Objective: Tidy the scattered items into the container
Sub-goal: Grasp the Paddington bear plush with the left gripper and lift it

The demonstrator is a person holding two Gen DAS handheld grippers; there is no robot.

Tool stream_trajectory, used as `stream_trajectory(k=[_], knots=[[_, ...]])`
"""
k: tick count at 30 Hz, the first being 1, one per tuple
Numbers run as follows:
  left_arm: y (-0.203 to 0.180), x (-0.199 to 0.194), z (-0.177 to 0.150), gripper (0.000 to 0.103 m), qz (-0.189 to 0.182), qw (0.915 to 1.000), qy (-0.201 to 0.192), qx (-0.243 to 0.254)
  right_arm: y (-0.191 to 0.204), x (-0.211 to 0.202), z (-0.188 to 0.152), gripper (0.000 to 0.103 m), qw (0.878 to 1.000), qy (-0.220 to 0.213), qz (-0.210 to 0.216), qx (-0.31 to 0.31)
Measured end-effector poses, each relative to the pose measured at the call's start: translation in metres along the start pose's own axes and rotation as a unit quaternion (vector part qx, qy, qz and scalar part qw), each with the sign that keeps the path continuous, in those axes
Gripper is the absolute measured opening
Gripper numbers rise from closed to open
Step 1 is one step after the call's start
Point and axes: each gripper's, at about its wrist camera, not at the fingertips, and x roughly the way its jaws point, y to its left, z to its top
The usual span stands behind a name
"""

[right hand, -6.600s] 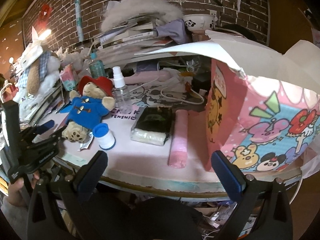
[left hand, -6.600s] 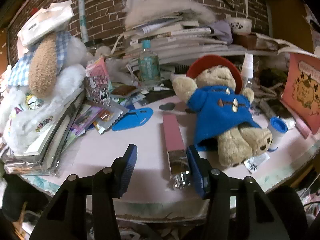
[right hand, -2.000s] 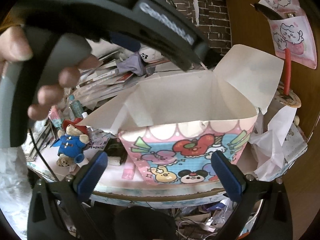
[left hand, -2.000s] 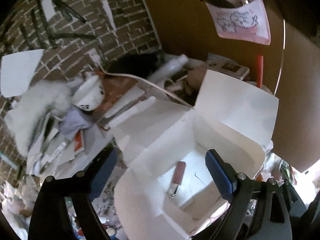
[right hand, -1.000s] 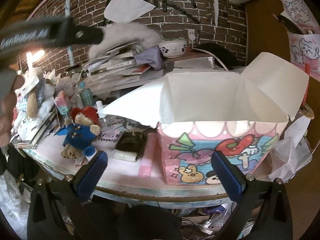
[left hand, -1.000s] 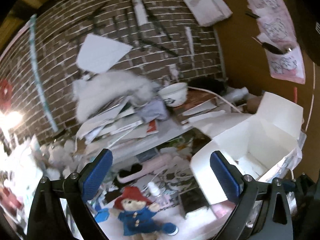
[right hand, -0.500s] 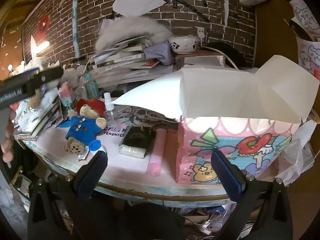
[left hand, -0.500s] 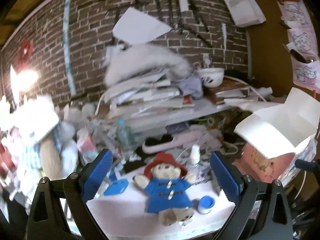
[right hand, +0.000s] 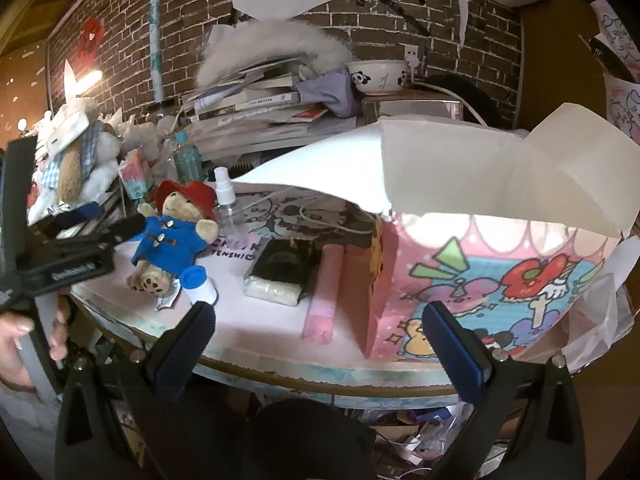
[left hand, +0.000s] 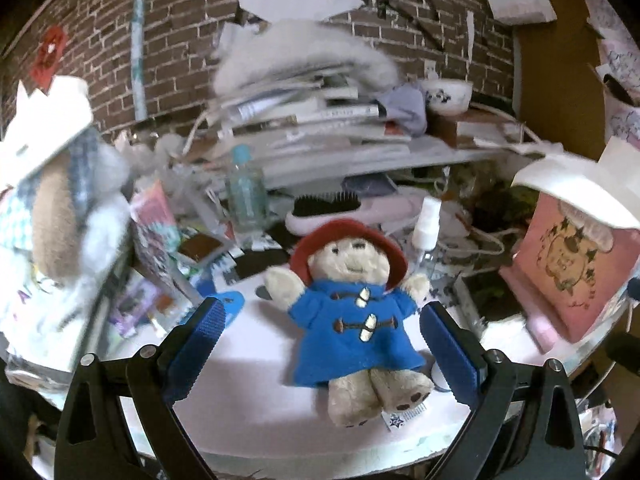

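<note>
Left wrist view: the left gripper [left hand: 320, 354] is wide open and holds nothing. The bear [left hand: 352, 312] lies on the table [left hand: 248, 408] between the jaws. Go down and squeeze its soft middle.

Right wrist view: the right gripper [right hand: 320, 346] is open and empty too. The box [right hand: 496, 276] stands open, well apart from the bear.

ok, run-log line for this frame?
left tool: open, lined up on teddy bear | right tool: open, empty | pink box: flaps open | bear on table, not gripped
</note>
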Motion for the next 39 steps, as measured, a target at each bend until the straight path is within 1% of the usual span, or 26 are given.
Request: stream_trajectory(k=[8, 17, 21, 27, 29, 35, 39], knots=[[-0.009, 0.025, -0.008, 0.098, -0.005, 0.9997, 0.024, 0.003, -0.001, 0.003, -0.002, 0.103, 1.000, 0.004, 0.000, 0.000], [-0.009, 0.036, -0.009, 0.097, 0.003, 0.9995, 0.031, -0.001, 0.006, 0.009, -0.003, 0.103, 1.000, 0.011, 0.010, -0.005], [-0.006, 0.039, -0.009, 0.097, 0.002, 0.9994, 0.034, -0.009, 0.019, 0.011, 0.001, 0.103, 1.000, 0.005, 0.018, -0.018], [-0.004, 0.043, -0.011, 0.097, -0.003, 0.9991, 0.039, -0.015, 0.036, 0.016, 0.000, 0.103, 0.999, 0.009, 0.031, -0.038], [-0.005, 0.045, -0.012, 0.096, -0.007, 0.9989, 0.043, -0.017, 0.038, 0.018, -0.001, 0.103, 0.999, 0.012, 0.031, -0.041], [-0.011, 0.051, -0.013, 0.097, -0.005, 0.9987, 0.049, -0.011, 0.035, 0.022, -0.002, 0.103, 0.999, 0.018, 0.029, -0.035], [-0.011, 0.055, -0.014, 0.097, -0.010, 0.9984, 0.052, -0.020, 0.034, 0.023, -0.003, 0.103, 0.999, 0.020, 0.029, -0.035]])
